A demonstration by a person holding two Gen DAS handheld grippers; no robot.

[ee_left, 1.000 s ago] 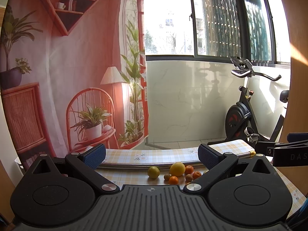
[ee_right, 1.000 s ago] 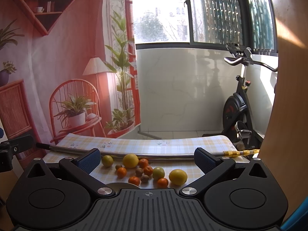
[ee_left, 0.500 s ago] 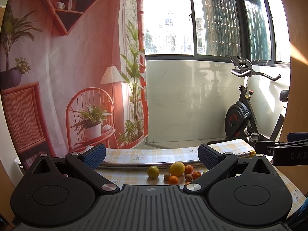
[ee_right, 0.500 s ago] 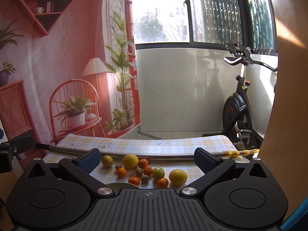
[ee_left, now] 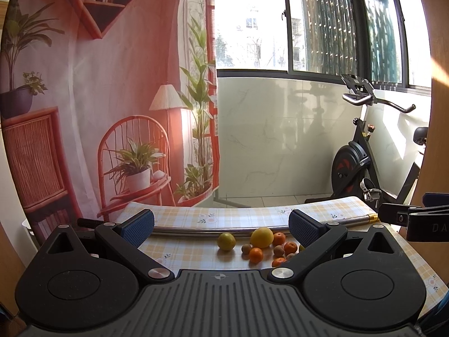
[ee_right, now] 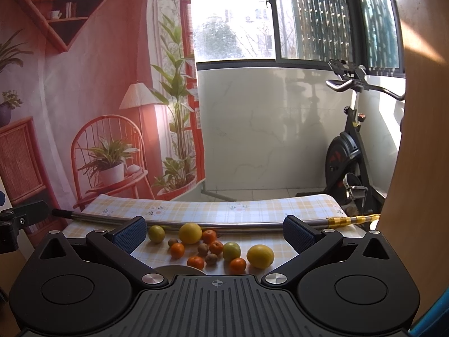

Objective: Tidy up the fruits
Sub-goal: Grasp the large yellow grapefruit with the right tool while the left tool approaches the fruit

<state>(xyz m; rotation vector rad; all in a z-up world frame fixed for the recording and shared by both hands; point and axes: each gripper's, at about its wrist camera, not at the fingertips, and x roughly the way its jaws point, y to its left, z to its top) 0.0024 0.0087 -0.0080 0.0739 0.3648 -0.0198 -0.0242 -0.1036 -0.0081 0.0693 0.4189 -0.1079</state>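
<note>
Fruit is lying in a loose cluster on a bench [ee_right: 280, 210] that is wearing a yellow checked cloth with small flower prints. In the right wrist view, the right gripper [ee_right: 214, 231] is hovering above the near edge with its blue-padded fingers [ee_right: 130, 231] spread wide and holding nothing. Between them are sitting a large yellow citrus [ee_right: 190, 233], a lemon [ee_right: 260, 256], a green-yellow fruit [ee_right: 156, 233] at the left end, a pale green fruit [ee_right: 231, 251], several small oranges [ee_right: 177, 250] and a few brown kiwis [ee_right: 211, 259]. The pieces are lying close together, some touching. A pale plate rim [ee_right: 179, 269] is peeking out just above the gripper body, near the closest orange. A long metal pole [ee_right: 224, 224] is lying across the bench just behind the fruit, its right end wrapped in gold tape. In the left wrist view, the left gripper [ee_left: 221, 226] is also hanging over the bench, fingers [ee_left: 139, 224] wide apart and empty, with the same fruit cluster [ee_left: 258, 243] showing toward its right finger. The other gripper's dark body is poking in at the far right edge. Behind the bench, a printed backdrop [ee_left: 112, 98] of a red chair and plants is hanging on the left, and an exercise bike [ee_left: 362, 154] is standing by the window on the right.
</note>
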